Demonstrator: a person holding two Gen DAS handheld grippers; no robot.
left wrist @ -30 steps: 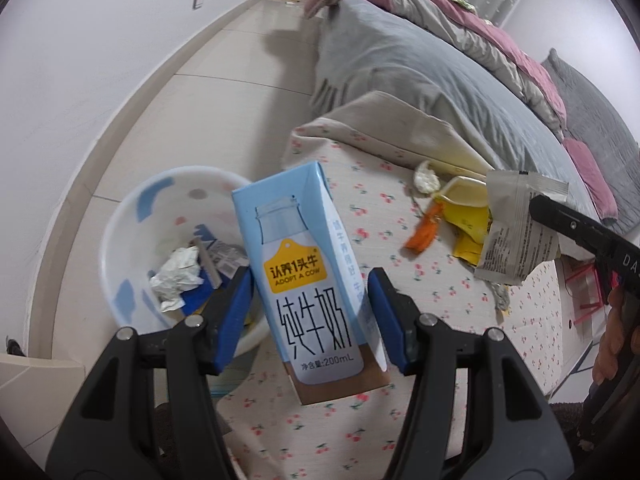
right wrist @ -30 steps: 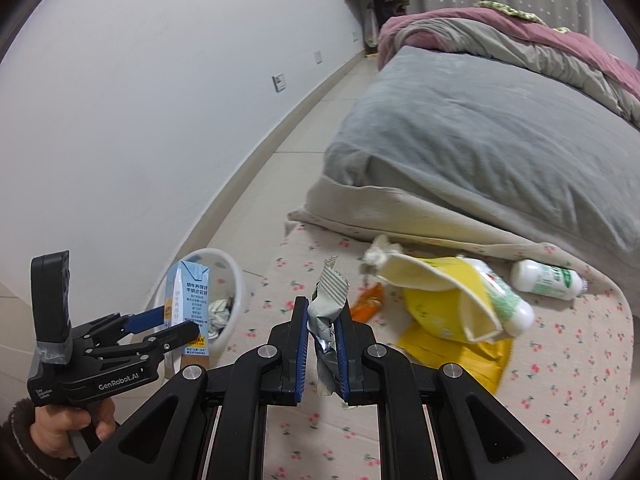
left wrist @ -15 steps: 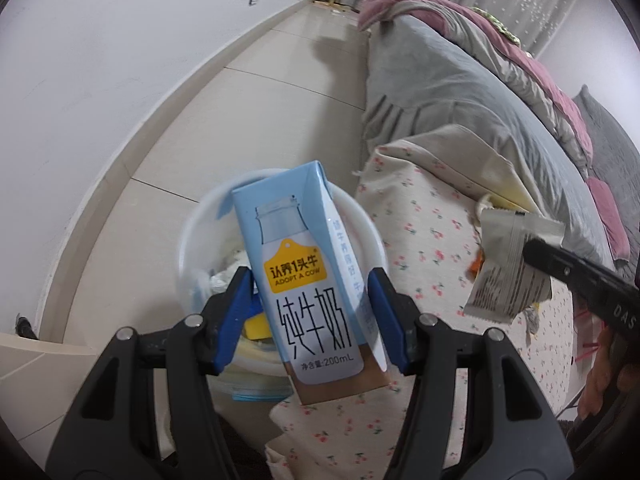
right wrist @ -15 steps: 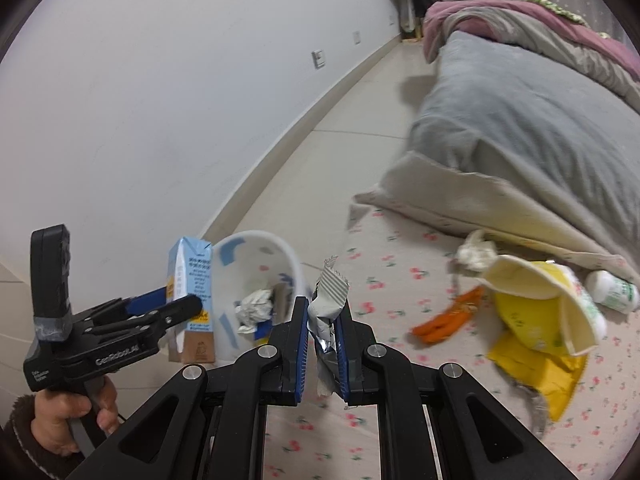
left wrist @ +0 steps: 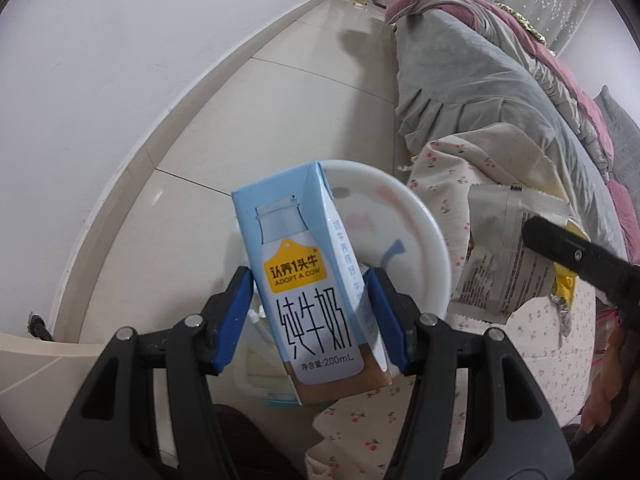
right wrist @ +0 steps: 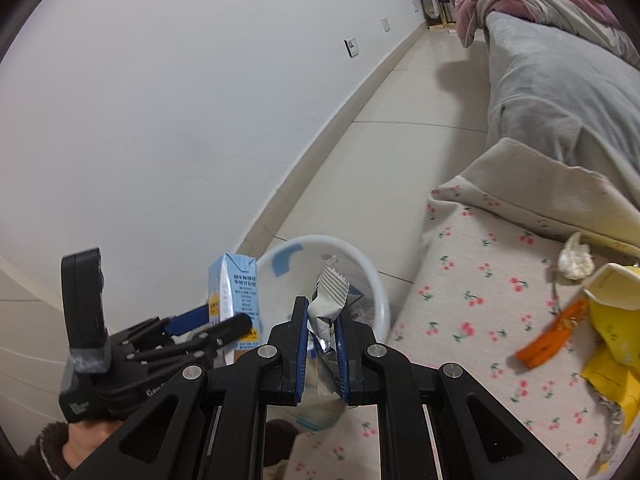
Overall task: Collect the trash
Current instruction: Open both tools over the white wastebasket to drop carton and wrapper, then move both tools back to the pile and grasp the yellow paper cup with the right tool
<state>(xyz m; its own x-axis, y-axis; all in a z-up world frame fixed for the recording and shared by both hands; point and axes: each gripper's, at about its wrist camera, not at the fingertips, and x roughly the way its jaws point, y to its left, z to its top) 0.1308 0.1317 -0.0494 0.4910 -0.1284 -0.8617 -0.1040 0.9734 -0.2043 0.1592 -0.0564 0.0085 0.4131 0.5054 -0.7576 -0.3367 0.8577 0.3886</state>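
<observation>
A bed [right wrist: 568, 92] under a grey cover runs along the right side of the room, with a white wall [right wrist: 180, 100] opposite and pale floor tiles [left wrist: 288, 112] between them. At the near end lies a cherry-print cloth [right wrist: 480, 312] strewn with litter: a yellow paper cup [right wrist: 612, 304] on its side, an orange scrap [right wrist: 550, 340] beside it, and a crumpled white tissue [right wrist: 576, 258] a little further up.

Just off the cloth's edge, on the floor, stands a white plastic bin [right wrist: 376, 292] with bits of rubbish already inside.

The left gripper [left wrist: 312, 312] has its blue pads pressed on both sides of a light-blue milk carton [left wrist: 308, 280], holding it upright over the bin's near rim. From the other side, the carton [right wrist: 234, 300] sits at the bin's left edge, with a hand [right wrist: 96, 440] in a fuzzy dark sleeve behind the tool.

The right gripper [right wrist: 323, 344] is pinched nearly closed on a silver-grey snack wrapper [right wrist: 328, 304], whose crimped top sticks up above the fingers, in front of the bin's opening. In the left view the same wrapper [left wrist: 508, 264] hangs over the cloth just right of the bin.
</observation>
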